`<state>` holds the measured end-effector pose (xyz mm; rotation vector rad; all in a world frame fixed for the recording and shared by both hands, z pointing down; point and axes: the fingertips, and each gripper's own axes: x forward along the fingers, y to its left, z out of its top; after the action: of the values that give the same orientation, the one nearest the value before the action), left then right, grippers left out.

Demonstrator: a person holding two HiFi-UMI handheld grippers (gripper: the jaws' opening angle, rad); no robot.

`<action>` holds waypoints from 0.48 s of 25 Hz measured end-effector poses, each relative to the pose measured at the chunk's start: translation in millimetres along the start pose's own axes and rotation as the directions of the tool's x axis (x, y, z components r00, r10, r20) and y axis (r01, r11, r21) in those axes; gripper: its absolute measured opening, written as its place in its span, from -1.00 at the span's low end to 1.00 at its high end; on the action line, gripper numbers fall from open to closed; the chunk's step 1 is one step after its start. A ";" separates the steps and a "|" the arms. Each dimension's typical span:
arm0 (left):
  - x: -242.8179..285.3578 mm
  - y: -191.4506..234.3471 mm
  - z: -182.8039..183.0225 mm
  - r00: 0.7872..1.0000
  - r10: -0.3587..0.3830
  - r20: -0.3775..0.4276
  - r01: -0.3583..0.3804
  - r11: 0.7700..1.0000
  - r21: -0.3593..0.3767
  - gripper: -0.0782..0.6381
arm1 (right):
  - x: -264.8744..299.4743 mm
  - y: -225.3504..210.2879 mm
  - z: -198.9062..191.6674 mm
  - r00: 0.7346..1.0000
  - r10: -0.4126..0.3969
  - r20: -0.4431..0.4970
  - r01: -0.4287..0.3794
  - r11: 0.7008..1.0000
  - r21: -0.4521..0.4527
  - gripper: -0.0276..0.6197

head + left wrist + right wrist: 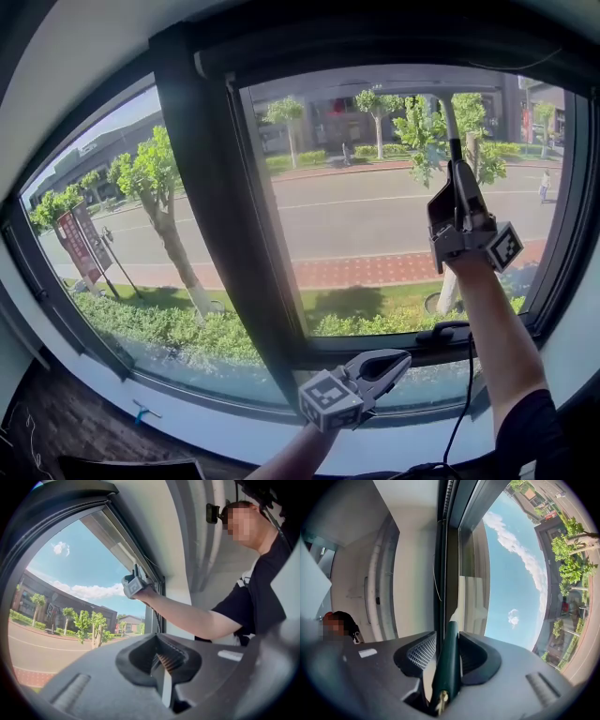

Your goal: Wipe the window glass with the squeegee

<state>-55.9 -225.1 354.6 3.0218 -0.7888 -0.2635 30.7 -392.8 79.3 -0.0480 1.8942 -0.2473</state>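
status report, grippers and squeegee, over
Right gripper shut on squeegee handle, raised at the glass. Left gripper shut, empty, by the sill. Nothing in the way.

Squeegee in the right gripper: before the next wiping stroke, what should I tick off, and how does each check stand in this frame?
1. Grip: the right gripper has its jaws closed on the dark green squeegee handle: ok.
2. Start height: the handle runs up toward the top frame of the right pane: ok.
3. Blade flat on the glass: the blade end shows in no view: cannot tell.
4. Left gripper out of the path: it is low by the sill, jaws together and empty: ok.
5. Black cable under the right arm free of the window handle: cannot tell.
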 end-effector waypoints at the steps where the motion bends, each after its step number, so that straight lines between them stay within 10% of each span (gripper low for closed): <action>1: -0.2 -0.6 -1.5 1.000 -0.001 -0.003 0.001 1.000 -0.002 -0.77 | -3.3 -0.2 -1.3 1.000 0.000 -0.001 0.000 1.000 -0.001 -0.43; 12: -3.1 -7.9 -11.5 0.999 -0.017 -0.037 0.016 0.999 -0.027 -0.77 | -34.5 -1.7 -11.9 1.000 -0.015 0.000 0.015 1.000 0.006 -0.43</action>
<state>-52.9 -217.1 366.0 3.0001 -0.7514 -0.2162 30.9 -387.3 115.4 -0.0582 1.8938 -0.2636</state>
